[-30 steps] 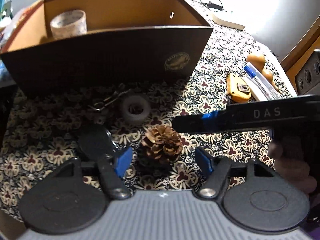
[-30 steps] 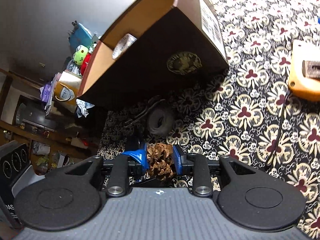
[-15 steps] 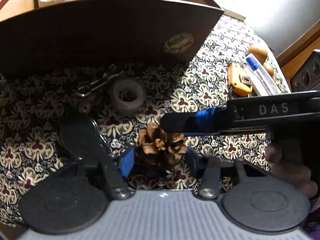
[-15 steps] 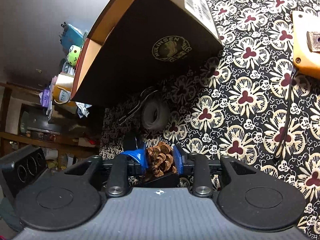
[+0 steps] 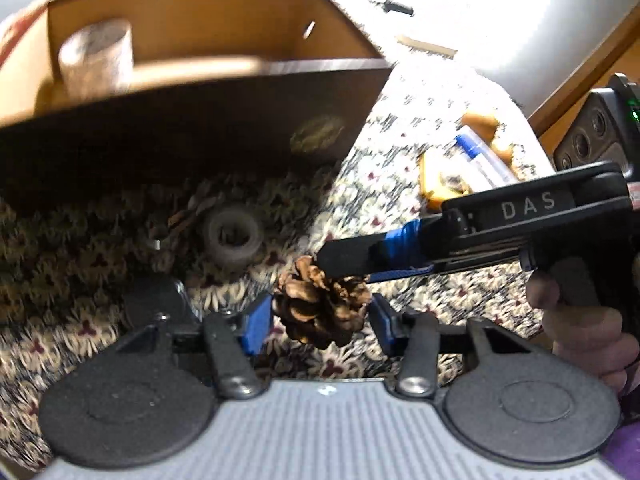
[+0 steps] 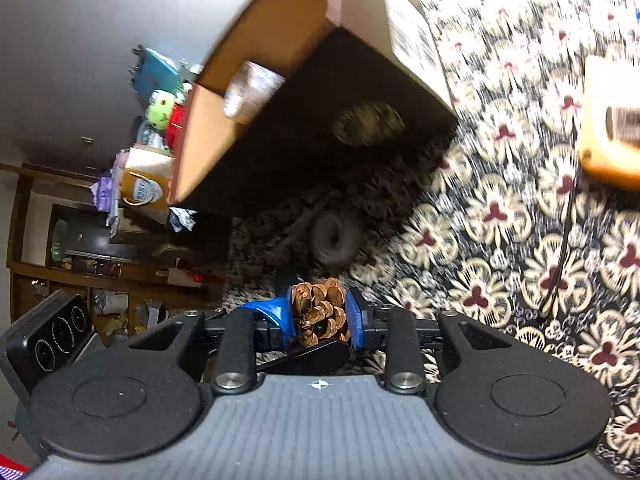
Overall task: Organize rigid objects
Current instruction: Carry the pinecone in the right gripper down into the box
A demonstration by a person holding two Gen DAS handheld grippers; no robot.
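Right gripper point(image 6: 319, 316): blue pads clamped on a pine cone point(image 6: 319, 312), one pad on each flank, scales bulging between them. In the left wrist view the same gripper reaches in from the right, a black finger bound with blue tape lying across the top of the cone point(image 5: 322, 312); a hand point(image 5: 580, 332) wraps its grip at the right edge of that view.

Left gripper point(image 5: 320, 322): jaws apart, blue pads standing either side of the cone. Left pad has a narrow gap to the scales; right pad is just beside them, contact cannot be told. The cone appears lifted off the cloth, though blur makes this uncertain.

Table covered in a dark floral cloth point(image 6: 500, 216). Toward its far edge stands an open cardboard box point(image 5: 192, 132), dark outer wall with an oval emblem, tan inside. A roll of tape point(image 5: 96, 58) stands upright in the box's left part.

On the cloth just in front of the box wall: a smaller grey tape roll point(image 5: 231, 236) lying flat, with a thin metal item beside it to the left, too blurred to name.

Toward the right edge of the cloth: an orange tape measure point(image 6: 612, 128), a blue-capped marker point(image 5: 484, 160) beyond it. Both views are motion-blurred.
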